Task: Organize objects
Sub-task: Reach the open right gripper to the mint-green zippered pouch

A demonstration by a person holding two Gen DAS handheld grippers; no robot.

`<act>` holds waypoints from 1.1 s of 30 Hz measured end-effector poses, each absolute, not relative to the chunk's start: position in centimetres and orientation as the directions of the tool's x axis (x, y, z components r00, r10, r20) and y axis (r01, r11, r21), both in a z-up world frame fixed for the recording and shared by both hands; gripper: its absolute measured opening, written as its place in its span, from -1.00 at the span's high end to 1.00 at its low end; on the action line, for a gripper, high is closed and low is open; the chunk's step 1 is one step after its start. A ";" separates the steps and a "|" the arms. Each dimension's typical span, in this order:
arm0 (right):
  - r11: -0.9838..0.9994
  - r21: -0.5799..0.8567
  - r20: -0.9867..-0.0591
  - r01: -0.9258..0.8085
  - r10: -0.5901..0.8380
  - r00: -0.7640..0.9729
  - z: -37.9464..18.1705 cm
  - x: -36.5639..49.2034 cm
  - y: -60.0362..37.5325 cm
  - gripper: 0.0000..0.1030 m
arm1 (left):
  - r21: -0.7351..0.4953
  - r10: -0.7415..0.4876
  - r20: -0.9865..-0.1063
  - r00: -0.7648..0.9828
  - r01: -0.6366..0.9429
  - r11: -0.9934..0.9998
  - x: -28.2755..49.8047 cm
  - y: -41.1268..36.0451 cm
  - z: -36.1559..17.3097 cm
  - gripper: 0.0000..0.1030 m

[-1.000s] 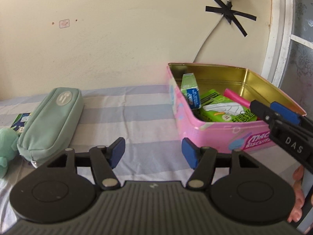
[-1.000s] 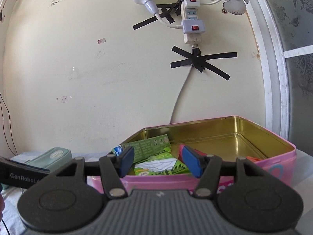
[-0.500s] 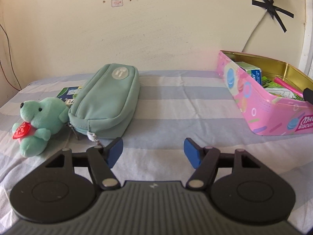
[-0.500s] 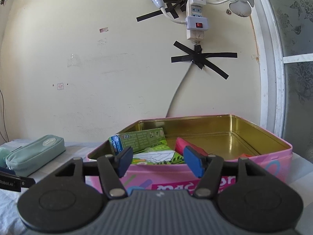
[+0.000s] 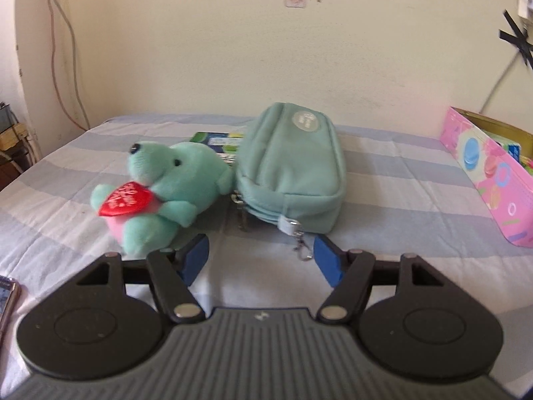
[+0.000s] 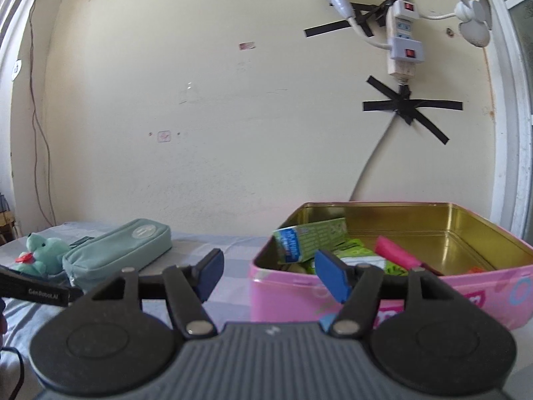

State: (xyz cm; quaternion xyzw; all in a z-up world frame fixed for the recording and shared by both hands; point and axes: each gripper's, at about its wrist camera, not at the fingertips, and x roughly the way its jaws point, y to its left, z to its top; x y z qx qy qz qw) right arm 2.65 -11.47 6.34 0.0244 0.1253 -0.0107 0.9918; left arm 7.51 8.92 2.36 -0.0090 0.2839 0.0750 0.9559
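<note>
A teal plush bear (image 5: 170, 183) holding a red heart lies on the striped bedsheet, touching a mint zip pouch (image 5: 293, 170) to its right. My left gripper (image 5: 259, 253) hovers open just in front of both, nothing between its blue pads. A flat blue-green packet (image 5: 213, 140) peeks out behind the bear. My right gripper (image 6: 268, 266) faces the left corner of the open pink tin (image 6: 283, 293); its jaws are opening and hold nothing. Inside the tin lie a green carton (image 6: 309, 238), a pink marker (image 6: 398, 255) and green packets.
The bed meets a cream wall with a taped power strip (image 6: 403, 40) and cable above the tin. A phone (image 5: 6, 300) lies at the left edge. The pink tin (image 5: 493, 180) stands to the right of the pouch, bare sheet between them.
The left gripper swung left from the tin to face the bear and pouch and opened a little. The right gripper shifted left, so the tin now sits right of centre; its jaws widened.
</note>
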 end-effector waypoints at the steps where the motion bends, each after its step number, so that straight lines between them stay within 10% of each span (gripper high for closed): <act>1: 0.999 0.034 -0.258 0.000 0.009 0.966 6.3 3.0 -10.5 -0.22 | 0.006 0.157 -0.541 0.826 -0.182 0.983 7.5 9.9 2.4 -0.39; 18: 0.922 0.124 -0.547 -0.367 0.372 0.750 3.1 12.8 4.5 -0.38 | -0.307 0.150 -0.536 0.830 -0.358 0.882 7.3 16.8 1.6 -0.39; 21: 0.916 0.121 -0.587 -0.383 0.377 0.716 2.5 13.6 6.2 0.06 | -0.309 0.140 -0.538 0.832 -0.349 0.885 7.3 16.9 1.5 -0.42; 23: 0.918 0.120 -0.611 -0.379 0.369 0.701 2.1 14.3 6.9 0.73 | -0.314 0.130 -0.537 0.834 -0.341 0.886 7.5 17.3 1.4 -0.45; 33: 0.916 0.004 -0.584 -0.402 0.328 0.742 2.9 7.9 1.6 0.75 | -0.287 0.132 -0.507 0.852 -0.311 0.906 7.2 16.8 1.6 -0.46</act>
